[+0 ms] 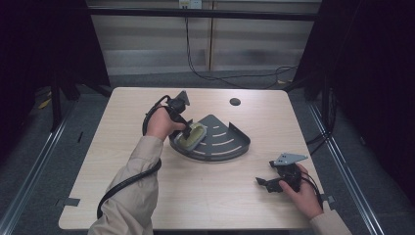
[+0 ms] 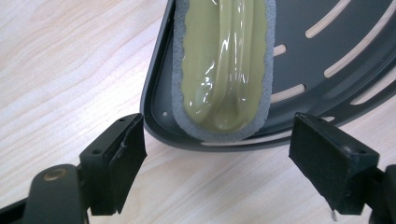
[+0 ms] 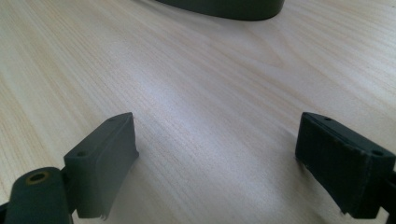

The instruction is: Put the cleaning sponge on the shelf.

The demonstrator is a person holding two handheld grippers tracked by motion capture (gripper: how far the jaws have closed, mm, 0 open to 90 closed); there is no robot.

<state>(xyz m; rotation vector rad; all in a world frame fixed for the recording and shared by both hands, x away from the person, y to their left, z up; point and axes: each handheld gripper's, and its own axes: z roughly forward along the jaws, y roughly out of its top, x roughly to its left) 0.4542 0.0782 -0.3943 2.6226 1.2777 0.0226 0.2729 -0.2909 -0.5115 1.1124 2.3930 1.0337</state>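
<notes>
1. Right gripper [image 1: 265, 182], near the table's [image 1: 147, 205] front right corner, jaws spread over bare wood, nothing between them.
2. Table: far corners cut by dark surrounds.
3. Corner tray [image 1: 227, 142], mid-table; in the right gripper view, its far side cropped.
4. Sponge [image 2: 223, 65] lies at the tray's left edge, its far end cut off.
5. Left gripper [image 2: 217, 156] spread, just clear of the sponge.

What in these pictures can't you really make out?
- Tray, high view: the left hand and left gripper cover its near-left corner.
- Sponge, left gripper view: its far end is cut off by the top edge.
- Tray, right gripper view: just a strip of its wall, cut off by the top edge.
- Right gripper, high view: too small and dark to judge its jaws.
</notes>
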